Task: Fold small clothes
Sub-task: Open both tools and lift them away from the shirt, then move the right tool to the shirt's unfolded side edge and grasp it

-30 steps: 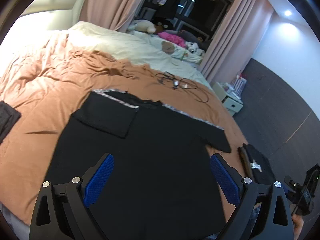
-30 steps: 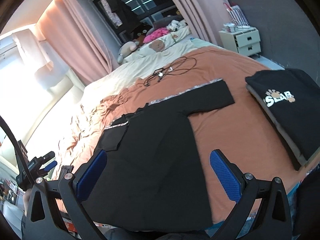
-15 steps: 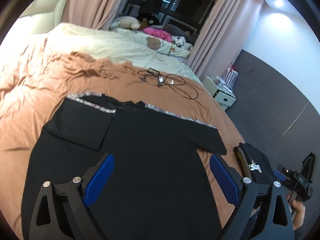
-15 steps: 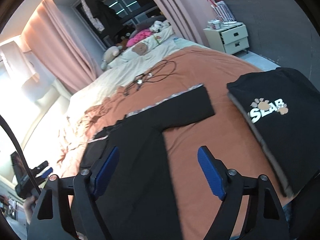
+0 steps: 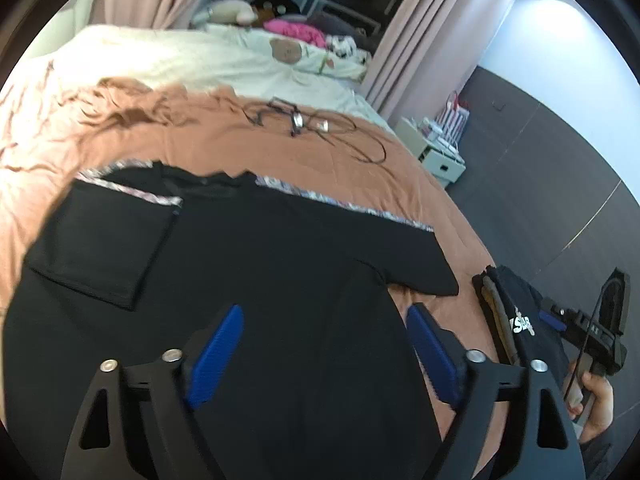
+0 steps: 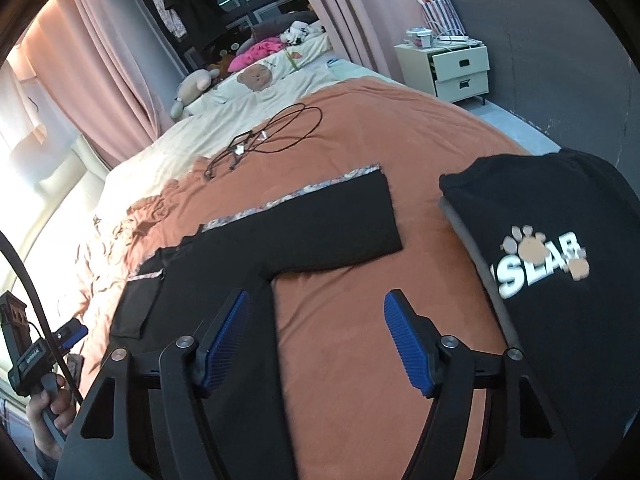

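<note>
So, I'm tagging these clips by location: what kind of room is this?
A bedroom, most likely: the shirt lies on a big bed, a nightstand stands by the wall, and a plush toy sits near the curtains.

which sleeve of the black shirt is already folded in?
The sleeve on the person's left, doubled over onto the shirt body. The other sleeve, near the folded stack with white lettering, lies flat and extended on the orange bedspread.
</note>
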`<state>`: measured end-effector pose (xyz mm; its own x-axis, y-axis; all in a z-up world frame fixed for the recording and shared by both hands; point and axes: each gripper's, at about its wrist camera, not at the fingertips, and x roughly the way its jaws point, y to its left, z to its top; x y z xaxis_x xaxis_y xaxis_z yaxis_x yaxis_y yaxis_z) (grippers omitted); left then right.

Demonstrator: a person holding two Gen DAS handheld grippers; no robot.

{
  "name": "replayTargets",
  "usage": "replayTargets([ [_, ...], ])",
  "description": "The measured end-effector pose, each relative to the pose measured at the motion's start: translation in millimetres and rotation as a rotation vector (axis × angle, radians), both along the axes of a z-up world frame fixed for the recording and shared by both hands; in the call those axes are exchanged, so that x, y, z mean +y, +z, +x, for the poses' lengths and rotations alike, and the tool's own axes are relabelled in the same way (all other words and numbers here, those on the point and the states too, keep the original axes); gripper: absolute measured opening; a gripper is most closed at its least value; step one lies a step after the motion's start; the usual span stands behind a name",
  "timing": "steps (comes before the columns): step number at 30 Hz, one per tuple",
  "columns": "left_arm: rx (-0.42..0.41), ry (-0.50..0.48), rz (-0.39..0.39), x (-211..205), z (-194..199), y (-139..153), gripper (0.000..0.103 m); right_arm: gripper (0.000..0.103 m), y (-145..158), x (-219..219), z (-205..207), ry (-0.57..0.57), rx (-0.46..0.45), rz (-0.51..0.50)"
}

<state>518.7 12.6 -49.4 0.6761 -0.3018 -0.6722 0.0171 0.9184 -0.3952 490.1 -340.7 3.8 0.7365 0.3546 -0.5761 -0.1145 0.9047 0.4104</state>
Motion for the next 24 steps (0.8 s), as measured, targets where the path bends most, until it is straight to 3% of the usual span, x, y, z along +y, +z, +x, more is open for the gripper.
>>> replayTargets([
  [2,0.021,-0.02,0.009,-3.9,12.7,-7.1,0.075,0.059,-2.1,0.9,17.2,0.004,0.01,-0.01],
  [7,0.033,-0.057,0.026,-12.1,44.9,-21.7,0.072,0.058,-10.2,10.1,60.5,0.011,0.032,-0.056],
  [11,0.07,-0.082,0.028,-21.1,74.4,-37.4,0.063,0.047,-23.9,21.9,99.5,0.039,0.073,-0.085],
  [24,0.153,-0.203,0.054,-61.7,145.7,-85.2,0.043,0.047,-74.4,41.2,205.4,0.023,0.196,-0.205],
])
